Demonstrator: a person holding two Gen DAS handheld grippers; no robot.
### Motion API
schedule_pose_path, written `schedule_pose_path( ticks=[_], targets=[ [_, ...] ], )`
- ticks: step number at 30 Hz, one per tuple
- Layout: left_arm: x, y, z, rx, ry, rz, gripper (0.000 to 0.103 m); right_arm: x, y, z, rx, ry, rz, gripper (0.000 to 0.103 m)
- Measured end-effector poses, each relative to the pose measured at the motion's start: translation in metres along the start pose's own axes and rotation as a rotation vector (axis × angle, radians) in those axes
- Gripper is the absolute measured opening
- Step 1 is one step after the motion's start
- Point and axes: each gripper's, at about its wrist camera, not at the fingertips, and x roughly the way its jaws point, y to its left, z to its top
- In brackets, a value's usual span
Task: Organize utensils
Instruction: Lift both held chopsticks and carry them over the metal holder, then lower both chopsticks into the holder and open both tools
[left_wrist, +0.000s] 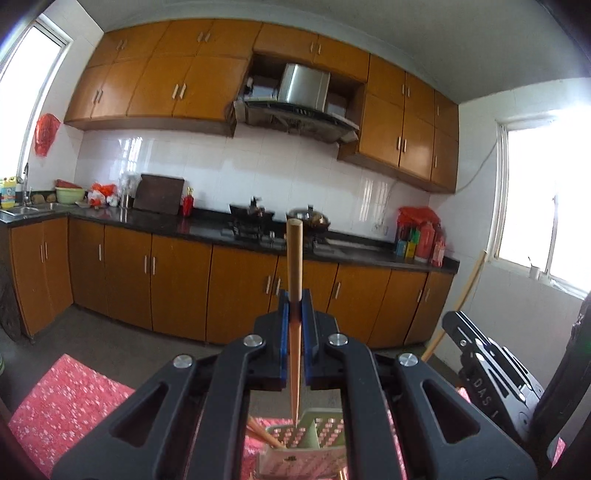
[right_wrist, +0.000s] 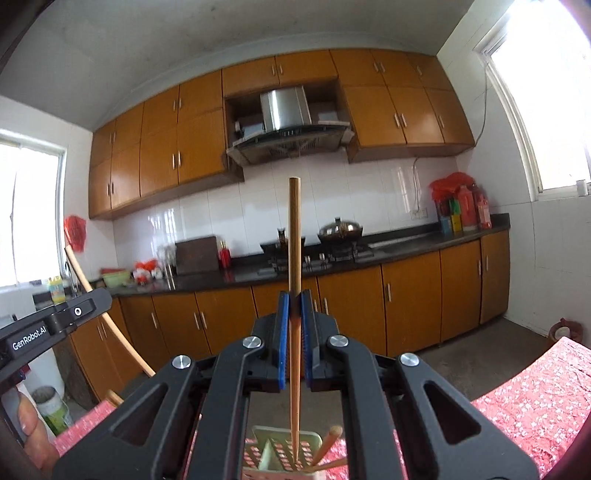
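Observation:
My left gripper (left_wrist: 294, 301) is shut on a wooden chopstick (left_wrist: 294, 258) that stands upright between the blue pads, its thin tip pointing down over a pale green perforated utensil holder (left_wrist: 314, 432). In the right wrist view, my right gripper (right_wrist: 294, 301) is likewise shut on a second upright chopstick (right_wrist: 294, 236), whose tip hangs over the same green holder (right_wrist: 273, 446). More chopsticks (right_wrist: 330, 441) lean in that holder. The right gripper's body (left_wrist: 491, 369) shows at the right edge of the left wrist view, and the left gripper's body (right_wrist: 48, 325) appears at the left in the right wrist view.
The holder stands on a table with a red flowered cloth (left_wrist: 66, 391). Beyond it runs a dark kitchen counter (left_wrist: 207, 229) with a stove (left_wrist: 255, 225), a lidded wok (right_wrist: 340, 229), red bottles (left_wrist: 424, 236) and orange cabinets. A hand (right_wrist: 33, 424) shows at the lower left.

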Motion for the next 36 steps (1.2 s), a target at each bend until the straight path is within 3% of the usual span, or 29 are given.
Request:
schedule_pose_path(
  ticks=[8, 9, 10, 12, 14, 19, 25, 30, 35, 36],
  targets=[
    [0.022, 0.006, -0.027, -0.012, 0.104, -0.003, 0.008, -0.003, 0.001, -0.010, 0.001, 0.078, 0.008, 0.009],
    [0.021, 0.006, -0.027, -0.014, 0.107, 0.000, 0.009, -0.005, 0.002, -0.010, -0.005, 0.084, 0.009, 0.013],
    [0.019, 0.008, -0.028, -0.015, 0.109, 0.001, 0.010, -0.006, 0.002, -0.009, -0.007, 0.088, 0.011, 0.028],
    [0.014, 0.011, -0.028, -0.016, 0.111, 0.008, 0.018, -0.014, 0.001, -0.006, -0.003, 0.085, 0.010, 0.047],
    [0.006, 0.013, -0.026, -0.011, 0.107, 0.023, 0.024, -0.019, 0.000, -0.004, 0.000, 0.085, 0.010, 0.047],
    [-0.022, 0.021, -0.022, -0.002, 0.111, 0.051, 0.026, -0.046, -0.007, 0.002, 0.025, 0.108, 0.002, 0.053],
    [-0.066, 0.042, -0.047, 0.015, 0.172, 0.095, 0.035, -0.088, -0.022, -0.016, 0.036, 0.176, -0.033, 0.056],
    [-0.097, 0.076, -0.089, -0.032, 0.245, 0.092, 0.039, -0.100, -0.038, -0.062, 0.013, 0.340, -0.100, 0.056],
    [-0.102, 0.108, -0.142, -0.031, 0.358, 0.168, 0.039, -0.085, -0.049, -0.132, 0.025, 0.597, -0.115, 0.055],
    [-0.101, 0.112, -0.151, -0.035, 0.381, 0.173, 0.039, -0.080, -0.049, -0.146, 0.038, 0.652, -0.102, 0.051]
  ],
)
